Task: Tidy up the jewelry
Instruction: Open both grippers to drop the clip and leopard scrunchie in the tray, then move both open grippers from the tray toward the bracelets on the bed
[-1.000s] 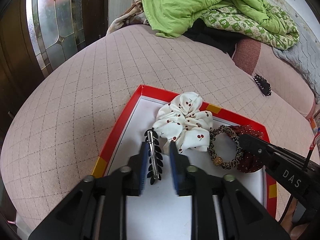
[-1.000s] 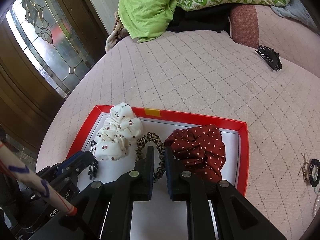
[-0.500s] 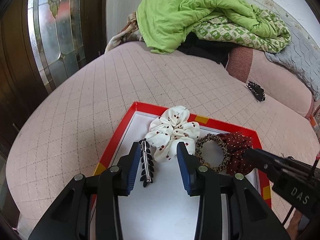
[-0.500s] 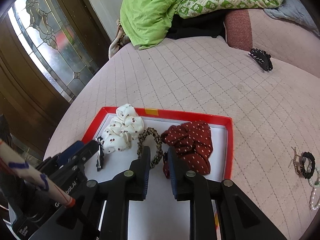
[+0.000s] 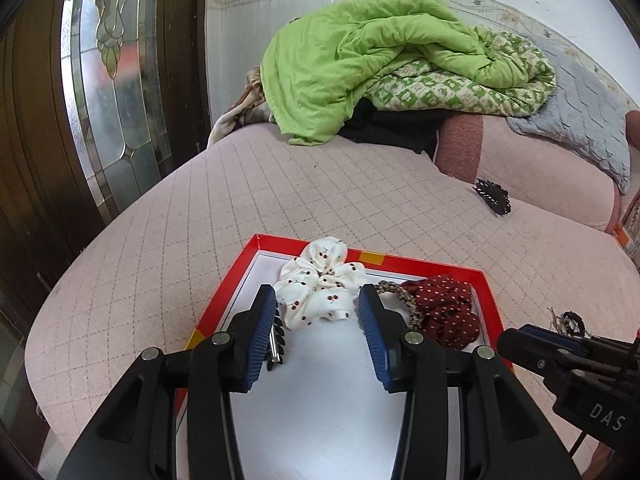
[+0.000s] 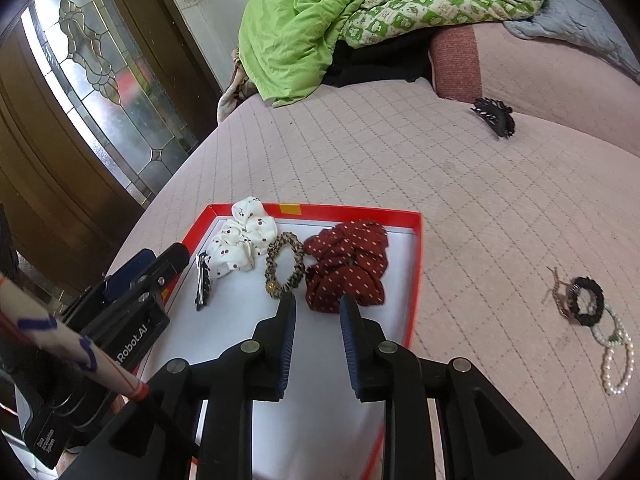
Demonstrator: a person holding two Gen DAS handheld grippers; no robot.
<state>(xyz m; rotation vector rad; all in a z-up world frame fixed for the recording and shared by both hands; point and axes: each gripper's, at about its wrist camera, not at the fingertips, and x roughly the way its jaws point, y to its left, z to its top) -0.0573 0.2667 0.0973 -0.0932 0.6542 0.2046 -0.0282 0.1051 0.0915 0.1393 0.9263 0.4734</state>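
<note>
Pink quilted bed cover (image 6: 420, 184), broad and bare in the middle; heaped lime-green blanket (image 5: 360, 68) at the far end.

Shallow red-rimmed tray with white floor (image 6: 416, 264) on the bed, near both tools. Inside, left to right in the right wrist view: slim black leaf-shaped hair clip (image 6: 202, 282), white cherry-print fabric scrunchie (image 6: 240, 246), leopard-print hair tie with gold bead (image 6: 284, 266), dark red polka-dot scrunchie (image 6: 346, 266).

Left tool (image 5: 318, 320): jaws wide, holding nothing, above the tray's left part, clip just beside its left finger.

Right tool (image 6: 317, 320): jaws parted moderately, empty, over the tray's near edge.

Loose pieces outside the tray: black claw clip (image 6: 494, 116) far ahead and right; small black ring hair tie (image 6: 586, 300) and white pearl bracelet (image 6: 616, 360) touching, with a thin chain-like piece I cannot identify.

Judgement: that cluster lies right of the tray, on the right tool's side; right hand is nearer. Bracelet's long axis runs roughly away from the camera.
</note>
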